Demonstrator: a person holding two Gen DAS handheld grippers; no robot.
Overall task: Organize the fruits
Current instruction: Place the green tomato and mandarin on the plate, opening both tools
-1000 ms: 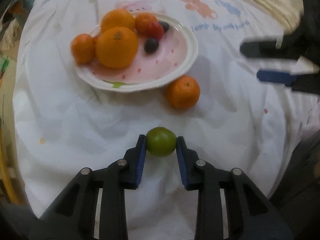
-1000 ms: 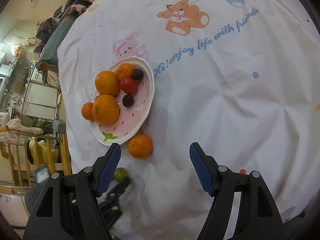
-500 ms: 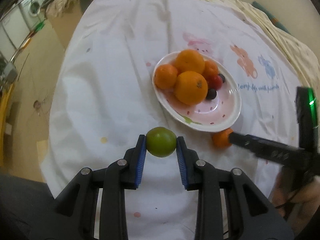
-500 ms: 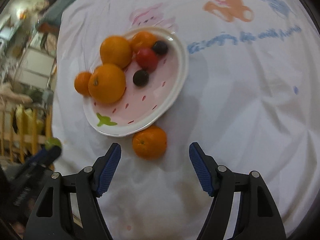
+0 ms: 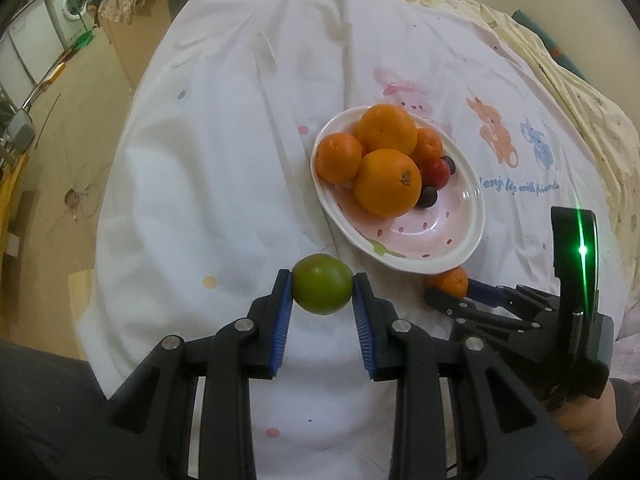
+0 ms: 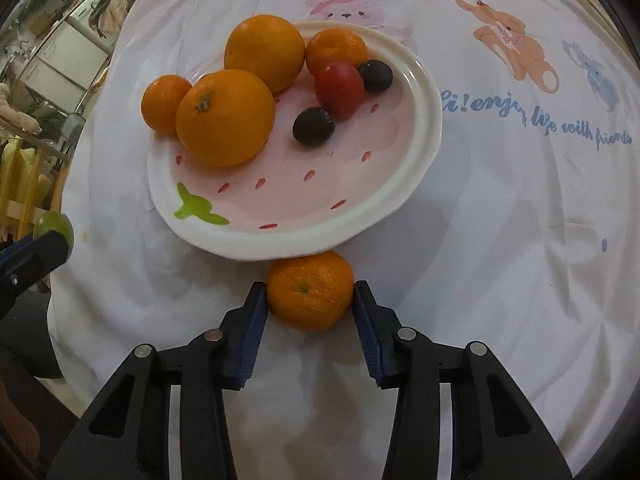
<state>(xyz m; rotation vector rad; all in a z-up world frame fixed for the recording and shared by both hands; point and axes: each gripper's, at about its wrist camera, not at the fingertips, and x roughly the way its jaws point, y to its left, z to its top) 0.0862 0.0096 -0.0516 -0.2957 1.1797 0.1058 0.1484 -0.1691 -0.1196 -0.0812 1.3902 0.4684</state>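
My left gripper (image 5: 322, 290) is shut on a green lime (image 5: 322, 289) and holds it above the white cloth, left of the plate. The pink strawberry-shaped plate (image 6: 416, 168) holds two big oranges (image 6: 225, 117), two mandarins, a red tomato (image 6: 339, 89) and two dark plums. My right gripper (image 6: 309, 294) has closed onto a loose mandarin (image 6: 310, 290) lying on the cloth just in front of the plate rim; both pads touch it. The right gripper and mandarin (image 5: 450, 282) also show in the left wrist view. The lime shows at the left edge of the right wrist view (image 6: 54, 226).
A white cloth with cartoon animals and blue writing (image 6: 536, 120) covers the round table. The table edge drops to the floor on the left (image 5: 60, 160). A cream blanket (image 5: 560, 60) lies at the back right.
My right gripper moved forward to the loose mandarin and closed its jaws onto it. My left gripper, still holding the lime, shifted a little; the plate now looks nearer.
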